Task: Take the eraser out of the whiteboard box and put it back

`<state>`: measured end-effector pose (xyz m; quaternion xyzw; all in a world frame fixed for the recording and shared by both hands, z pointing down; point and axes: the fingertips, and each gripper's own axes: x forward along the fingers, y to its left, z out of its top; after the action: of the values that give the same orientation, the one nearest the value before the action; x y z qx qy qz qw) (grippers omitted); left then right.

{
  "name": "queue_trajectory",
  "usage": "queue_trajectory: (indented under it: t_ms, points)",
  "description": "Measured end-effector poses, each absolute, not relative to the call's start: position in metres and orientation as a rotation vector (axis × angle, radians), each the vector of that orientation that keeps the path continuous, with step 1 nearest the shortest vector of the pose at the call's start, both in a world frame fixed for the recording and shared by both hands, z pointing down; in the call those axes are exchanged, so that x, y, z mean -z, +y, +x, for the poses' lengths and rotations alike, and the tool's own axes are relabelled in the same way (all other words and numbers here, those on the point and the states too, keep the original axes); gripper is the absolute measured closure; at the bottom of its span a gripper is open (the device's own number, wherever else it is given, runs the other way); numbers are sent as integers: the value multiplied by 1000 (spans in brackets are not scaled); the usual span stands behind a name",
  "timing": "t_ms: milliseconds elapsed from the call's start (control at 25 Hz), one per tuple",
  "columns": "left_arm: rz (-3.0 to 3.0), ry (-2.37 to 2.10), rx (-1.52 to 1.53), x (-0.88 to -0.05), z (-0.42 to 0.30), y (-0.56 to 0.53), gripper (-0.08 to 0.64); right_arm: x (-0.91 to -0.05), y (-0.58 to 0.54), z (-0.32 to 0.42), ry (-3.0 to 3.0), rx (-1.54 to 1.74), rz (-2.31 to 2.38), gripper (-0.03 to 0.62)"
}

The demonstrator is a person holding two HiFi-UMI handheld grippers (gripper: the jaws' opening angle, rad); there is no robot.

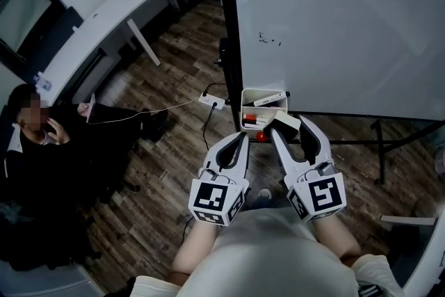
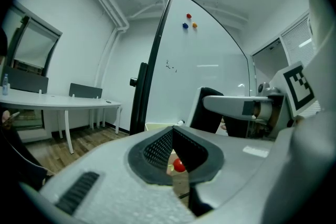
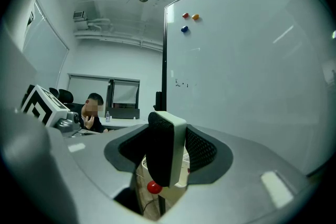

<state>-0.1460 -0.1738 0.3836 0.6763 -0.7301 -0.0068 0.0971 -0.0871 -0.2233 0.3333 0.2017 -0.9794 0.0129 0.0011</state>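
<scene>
The eraser (image 1: 284, 122), white-backed with a black felt face, is clamped upright in my right gripper (image 1: 292, 124). It stands just in front of the white whiteboard box (image 1: 245, 95) and slightly to its right, outside it. In the right gripper view the eraser (image 3: 167, 149) fills the gap between the jaws of the right gripper (image 3: 169, 157). My left gripper (image 1: 243, 138) sits beside it on the left, shut and empty, just below the box. In the left gripper view the left gripper (image 2: 173, 152) has its jaws together, with the held eraser (image 2: 207, 110) off to its right.
The box hangs at the lower left corner of the whiteboard (image 1: 334, 24) and holds markers (image 1: 268, 101). A red ball (image 1: 261, 136) shows just under it. A power strip (image 1: 212, 101) and cables lie on the wooden floor. A person (image 1: 35, 142) sits at left by the curved desk (image 1: 125, 3).
</scene>
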Motion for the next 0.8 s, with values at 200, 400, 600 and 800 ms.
queue_trajectory:
  t_ms: [200, 400, 600, 800]
  points:
    - [1976, -2180, 7, -385, -153, -181, 555, -337, -232, -94, -3070, -49, 611, 379]
    - [1947, -2195, 16, -387, -160, -188, 555, -343, -242, -101, -3061, -54, 587, 379]
    - [1939, -2198, 14, -388, -164, -195, 555, -348, -249, -105, -3051, -59, 567, 380]
    - [1932, -2200, 4, -391, -166, -200, 555, -355, -255, -109, -3043, -71, 545, 379]
